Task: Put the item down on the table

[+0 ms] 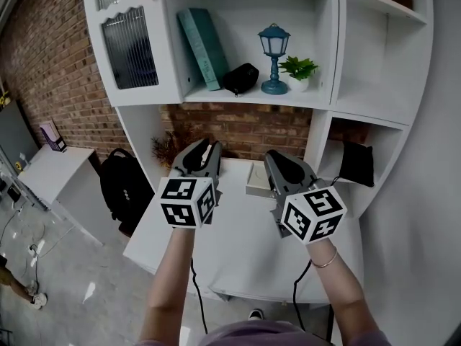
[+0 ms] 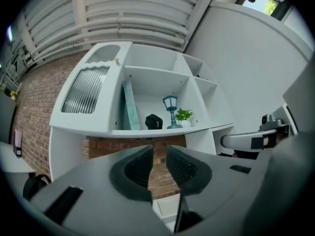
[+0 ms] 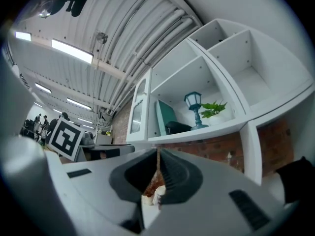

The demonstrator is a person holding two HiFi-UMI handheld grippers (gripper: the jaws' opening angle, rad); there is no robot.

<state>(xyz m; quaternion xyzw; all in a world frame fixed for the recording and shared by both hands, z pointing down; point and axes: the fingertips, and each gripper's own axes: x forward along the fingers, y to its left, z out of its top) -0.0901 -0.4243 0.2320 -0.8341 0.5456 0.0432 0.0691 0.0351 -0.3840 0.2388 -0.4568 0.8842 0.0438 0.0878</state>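
A red brick wall [image 1: 65,71] runs behind a tall white shelf unit [image 1: 317,103] with open compartments, which rises at the far edge of a white table [image 1: 238,251]. Off the table's left edge, a lower white side desk [image 1: 54,168] stands on the glossy grey floor [image 1: 86,287] (long ceiling tube lights [image 3: 71,50] glow overhead).

Bright, even light; both gripper views fisheye-warped, dark-cornered.
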